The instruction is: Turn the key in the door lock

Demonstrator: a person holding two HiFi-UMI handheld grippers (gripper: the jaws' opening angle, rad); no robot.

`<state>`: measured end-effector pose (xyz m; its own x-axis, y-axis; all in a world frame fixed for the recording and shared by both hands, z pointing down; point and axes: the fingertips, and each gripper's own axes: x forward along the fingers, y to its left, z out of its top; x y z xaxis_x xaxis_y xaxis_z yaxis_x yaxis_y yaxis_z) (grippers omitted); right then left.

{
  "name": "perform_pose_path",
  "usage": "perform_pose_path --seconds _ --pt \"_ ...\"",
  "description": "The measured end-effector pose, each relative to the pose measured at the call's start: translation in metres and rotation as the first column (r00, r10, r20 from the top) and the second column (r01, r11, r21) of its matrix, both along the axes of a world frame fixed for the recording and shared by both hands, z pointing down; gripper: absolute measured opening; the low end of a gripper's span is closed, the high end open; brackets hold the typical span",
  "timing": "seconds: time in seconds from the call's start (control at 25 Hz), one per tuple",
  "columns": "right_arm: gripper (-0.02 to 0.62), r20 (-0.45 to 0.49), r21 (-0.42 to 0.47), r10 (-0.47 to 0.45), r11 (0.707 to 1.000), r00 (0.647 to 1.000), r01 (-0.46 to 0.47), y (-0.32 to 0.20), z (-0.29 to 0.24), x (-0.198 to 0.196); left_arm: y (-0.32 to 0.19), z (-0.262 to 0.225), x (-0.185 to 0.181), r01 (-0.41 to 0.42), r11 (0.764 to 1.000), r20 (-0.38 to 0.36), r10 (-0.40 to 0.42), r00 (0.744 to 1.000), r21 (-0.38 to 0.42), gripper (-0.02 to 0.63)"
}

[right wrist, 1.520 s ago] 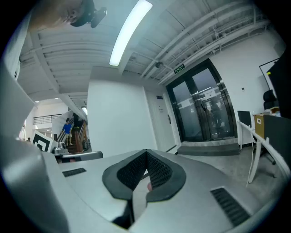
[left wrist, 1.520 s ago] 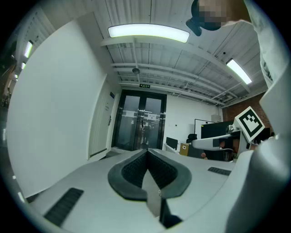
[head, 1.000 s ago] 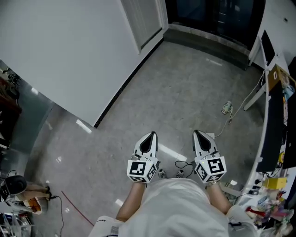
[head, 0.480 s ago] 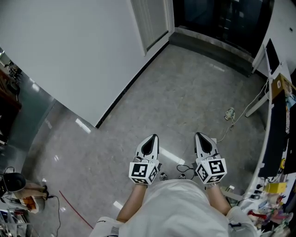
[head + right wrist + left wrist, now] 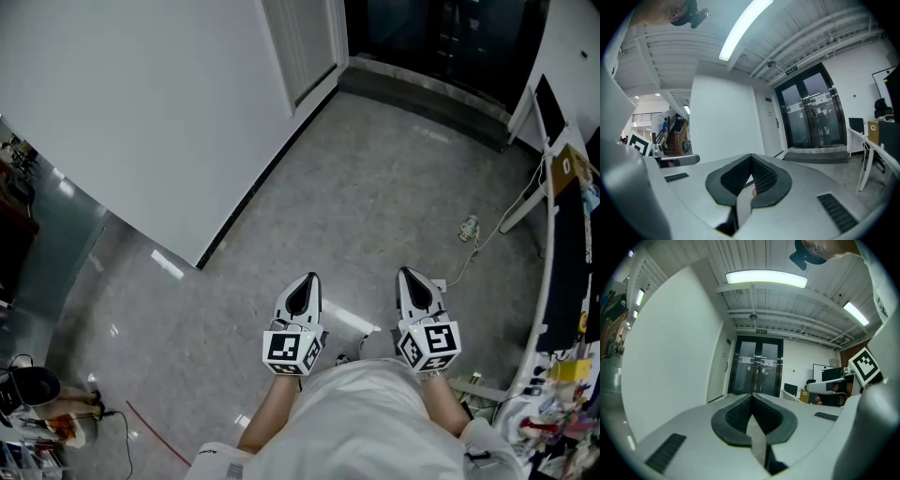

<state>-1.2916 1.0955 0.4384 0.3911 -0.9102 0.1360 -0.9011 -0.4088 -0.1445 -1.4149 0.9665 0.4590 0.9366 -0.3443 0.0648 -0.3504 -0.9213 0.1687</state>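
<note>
Left hand-held gripper and right hand-held gripper, jaws closed, no key visible, face the distant door; the loose floor cable could trip the person.

Grey speckled floor, light glare on it. White wall on the left with black skirting at its base. Small greenish object lies on the floor near the right side. Cluttered desk runs along the right edge. Red wire at lower left. Overhead: tube light, green exit sign. Whiteboard on the far wall. Staircase beyond the wall's left end.
</note>
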Motion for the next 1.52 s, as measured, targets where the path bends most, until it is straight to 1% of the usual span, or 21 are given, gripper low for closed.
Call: perform_pose_path --seconds 0.08,0.16,0.28,0.44,0.6,0.76,0.96,1.08,1.24,1.36,1.52 --pt "-0.009 0.01 -0.005 0.003 1.0 1.0 -0.003 -0.004 0.007 0.003 -0.004 0.008 0.002 0.0 1.0 0.011 0.0 1.0 -0.001 0.008" --pt "-0.009 0.016 -0.005 0.005 1.0 1.0 -0.005 -0.009 0.012 0.006 -0.011 0.017 0.004 0.007 1.0 0.021 -0.006 1.0 -0.022 0.009" --pt "-0.009 0.002 -0.01 0.001 1.0 1.0 -0.001 -0.019 0.012 0.012 -0.021 0.021 0.011 0.007 0.999 0.024 -0.006 1.0 -0.032 0.009" --pt "-0.009 -0.004 -0.005 0.004 1.0 1.0 -0.004 -0.038 0.012 0.039 -0.036 0.015 0.036 0.001 1.0 0.01 0.0 1.0 -0.01 0.008" --pt "-0.009 0.005 -0.008 0.004 1.0 1.0 -0.004 -0.057 0.014 0.069 -0.054 0.016 0.067 -0.001 1.0 0.011 0.001 1.0 -0.014 0.008" --pt "-0.009 0.018 -0.02 -0.002 1.0 1.0 0.002 -0.078 0.019 0.111 -0.075 0.016 0.113 0.0 1.0 0.022 0.0 1.0 -0.018 0.008" --pt "-0.009 0.026 -0.026 -0.002 1.0 1.0 0.003 -0.096 0.017 0.186 -0.092 0.01 0.191 -0.016 1.0 0.034 0.016 0.999 -0.005 0.008" --pt "-0.009 0.018 -0.019 -0.003 1.0 1.0 0.003 -0.112 0.011 0.235 -0.109 0.004 0.239 -0.009 1.0 0.026 0.009 1.0 0.001 0.009" --pt "-0.009 0.009 -0.016 -0.008 1.0 1.0 0.008 -0.123 0.009 0.289 -0.122 -0.001 0.293 0.004 1.0 0.014 -0.004 1.0 0.015 0.009" --pt "-0.009 0.016 -0.018 -0.009 1.0 1.0 0.01 -0.129 0.011 0.322 -0.129 -0.004 0.323 0.017 1.0 0.01 -0.017 1.0 0.017 0.009" --pt "-0.009 0.024 -0.018 -0.009 1.0 1.0 0.009 -0.141 0.012 0.348 -0.14 0.005 0.344 0.03 1.0 0.032 -0.029 0.999 -0.004 0.009"
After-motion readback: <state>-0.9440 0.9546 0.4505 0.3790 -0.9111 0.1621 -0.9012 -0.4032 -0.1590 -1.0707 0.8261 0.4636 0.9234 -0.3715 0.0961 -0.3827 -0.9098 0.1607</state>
